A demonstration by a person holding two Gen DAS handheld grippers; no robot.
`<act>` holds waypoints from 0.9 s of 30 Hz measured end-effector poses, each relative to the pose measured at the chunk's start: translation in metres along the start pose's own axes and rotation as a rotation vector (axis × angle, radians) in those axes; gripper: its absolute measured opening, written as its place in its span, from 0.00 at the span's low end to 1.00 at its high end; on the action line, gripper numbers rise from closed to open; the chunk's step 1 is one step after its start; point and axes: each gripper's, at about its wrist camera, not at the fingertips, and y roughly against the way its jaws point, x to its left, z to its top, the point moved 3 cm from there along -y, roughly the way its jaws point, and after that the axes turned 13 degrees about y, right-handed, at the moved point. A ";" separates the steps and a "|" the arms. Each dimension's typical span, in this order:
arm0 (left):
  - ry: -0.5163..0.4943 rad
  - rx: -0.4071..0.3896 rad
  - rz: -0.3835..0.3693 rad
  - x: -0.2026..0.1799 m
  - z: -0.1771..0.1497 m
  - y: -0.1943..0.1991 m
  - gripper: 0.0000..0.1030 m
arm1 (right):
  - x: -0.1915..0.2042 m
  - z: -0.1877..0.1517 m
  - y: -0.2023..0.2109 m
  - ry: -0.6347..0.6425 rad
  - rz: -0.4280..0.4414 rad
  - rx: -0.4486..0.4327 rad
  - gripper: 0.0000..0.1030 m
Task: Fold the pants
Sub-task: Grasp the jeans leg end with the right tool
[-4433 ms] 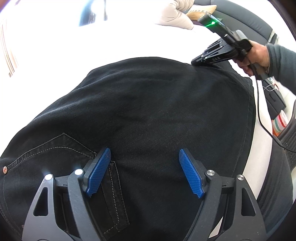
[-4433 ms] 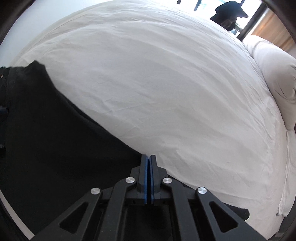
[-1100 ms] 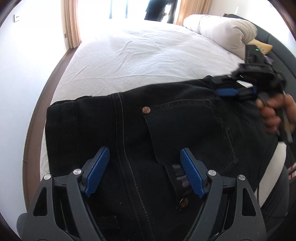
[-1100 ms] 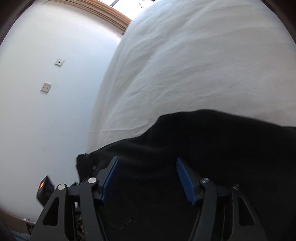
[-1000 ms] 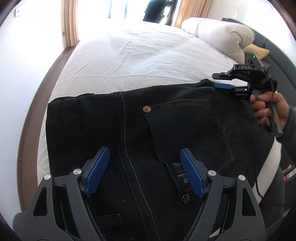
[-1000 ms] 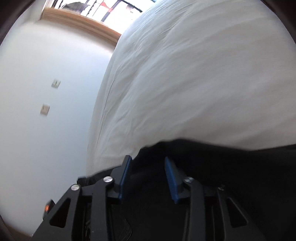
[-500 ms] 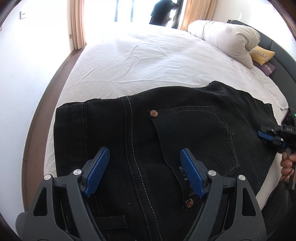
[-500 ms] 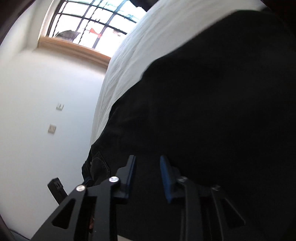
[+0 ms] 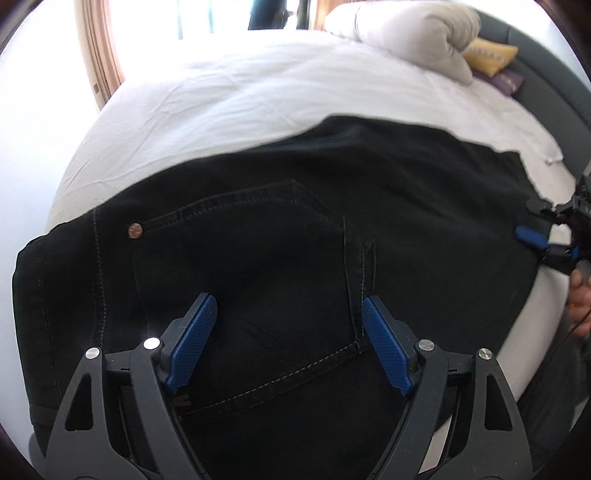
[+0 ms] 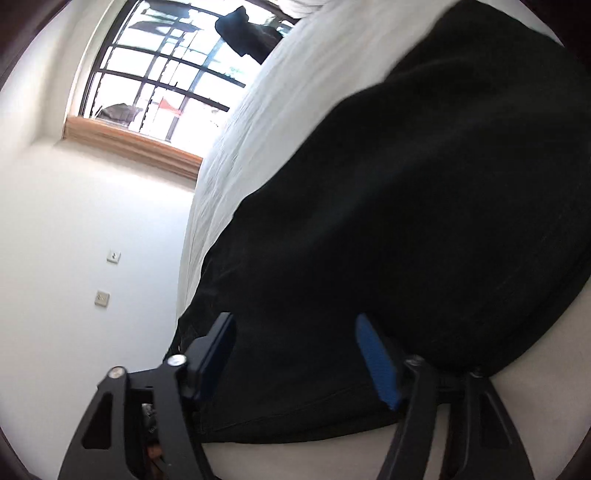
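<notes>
Pants [image 9: 295,229]: black stitched denim, folded flat on wrinkled white sheet [image 9: 258,92]; left tool [image 9: 288,341] spread, right tool [image 10: 295,354] opening, both empty.

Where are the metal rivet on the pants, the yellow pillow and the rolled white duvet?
metal rivet [image 9: 135,230], left wrist view, its round face.
yellow pillow [image 9: 487,55], left wrist view, top face.
rolled white duvet [image 9: 410,31], left wrist view, its bulging side.

I see black pants [image 9: 295,221] with pale stitching and a copper rivet [image 9: 135,231] on a white sheet [image 9: 258,92]; my gripper pads [image 9: 192,341] are blue.

Bedroom, white-sheeted bed [image 9: 258,85], pillows [image 9: 406,29], curtain [image 9: 99,48], barred window [image 10: 155,74]
</notes>
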 end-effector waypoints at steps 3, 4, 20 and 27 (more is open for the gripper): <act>0.005 0.002 -0.005 0.000 0.000 0.001 0.79 | -0.039 0.004 0.041 -0.081 -0.039 -0.111 0.38; 0.008 0.005 -0.005 0.001 0.000 0.002 0.80 | -0.052 0.005 0.062 -0.101 -0.088 -0.168 0.38; 0.039 0.029 -0.013 -0.019 0.008 -0.011 0.89 | -0.146 0.024 0.163 -0.428 -0.198 -0.384 0.71; 0.037 0.025 -0.024 -0.022 0.009 -0.019 0.93 | -0.158 0.042 0.152 -0.504 -0.161 -0.386 0.65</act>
